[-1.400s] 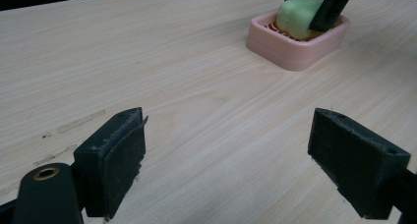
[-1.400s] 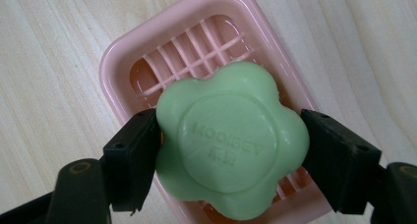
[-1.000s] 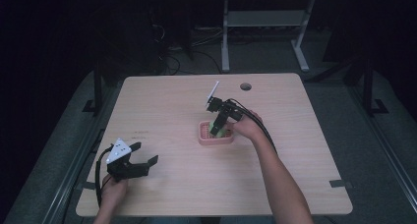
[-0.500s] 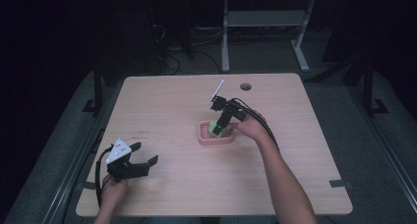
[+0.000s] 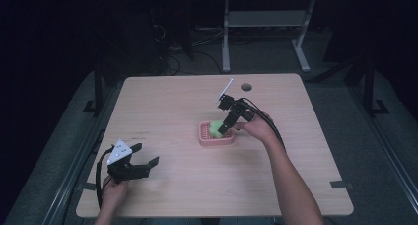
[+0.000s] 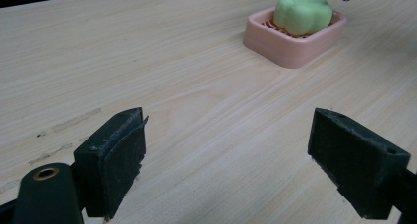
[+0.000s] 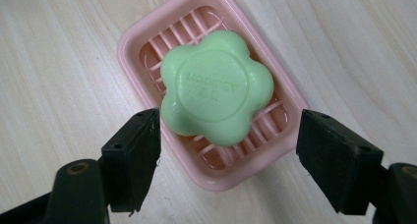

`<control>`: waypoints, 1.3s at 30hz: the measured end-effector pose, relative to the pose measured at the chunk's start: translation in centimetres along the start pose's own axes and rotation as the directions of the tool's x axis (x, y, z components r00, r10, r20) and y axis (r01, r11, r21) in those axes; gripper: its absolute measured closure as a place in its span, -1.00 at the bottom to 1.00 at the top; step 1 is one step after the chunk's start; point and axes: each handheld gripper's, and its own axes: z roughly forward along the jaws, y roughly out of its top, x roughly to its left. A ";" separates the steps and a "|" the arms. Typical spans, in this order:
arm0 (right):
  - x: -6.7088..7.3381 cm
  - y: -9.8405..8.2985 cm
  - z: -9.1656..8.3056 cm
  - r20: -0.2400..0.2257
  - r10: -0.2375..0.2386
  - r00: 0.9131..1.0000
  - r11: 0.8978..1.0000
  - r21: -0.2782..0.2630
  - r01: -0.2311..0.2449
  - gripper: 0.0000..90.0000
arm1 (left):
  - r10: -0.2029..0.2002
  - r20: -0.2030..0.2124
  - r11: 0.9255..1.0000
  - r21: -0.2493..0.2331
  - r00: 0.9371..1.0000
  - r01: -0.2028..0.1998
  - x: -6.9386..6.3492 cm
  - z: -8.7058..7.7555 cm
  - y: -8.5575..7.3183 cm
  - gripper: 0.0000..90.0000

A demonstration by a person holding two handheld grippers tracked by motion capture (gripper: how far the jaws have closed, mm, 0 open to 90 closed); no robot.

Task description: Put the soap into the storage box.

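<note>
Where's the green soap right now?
The green soap lies in the pink soap dish near the middle of the table in the high view, with the open right gripper over it.

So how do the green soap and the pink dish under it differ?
The green soap is a rounded, solid flower shape with raised letters on top; the pink dish is a rectangle with a slatted floor. The soap is smaller and lies inside the dish, which sits on the table. The open right gripper hovers above both. Both look smooth and pastel.
</note>
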 end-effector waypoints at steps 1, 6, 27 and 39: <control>0.0 -0.1 -0.1 -0.002 0.000 1.000 1.000 -0.002 0.000 -0.45 | -0.001 0.001 1.000 0.000 1.000 0.001 0.0 0.0 0.0 -0.69; -0.2 -0.7 -0.5 0.003 0.006 1.000 1.000 -0.009 -0.006 -0.45 | -0.010 0.002 1.000 -0.007 1.000 0.010 -0.1 0.1 0.0 -0.69; -0.1 -1.8 -1.5 -0.002 0.011 1.000 1.000 -0.016 -0.011 -0.44 | -0.006 0.005 1.000 -0.001 1.000 0.006 -0.1 0.1 0.0 -0.69; -0.5 -3.1 -1.9 -0.005 0.028 1.000 0.999 -0.026 -0.028 -0.44 | -0.001 0.004 1.000 0.004 1.000 0.001 -0.1 0.1 0.0 -0.69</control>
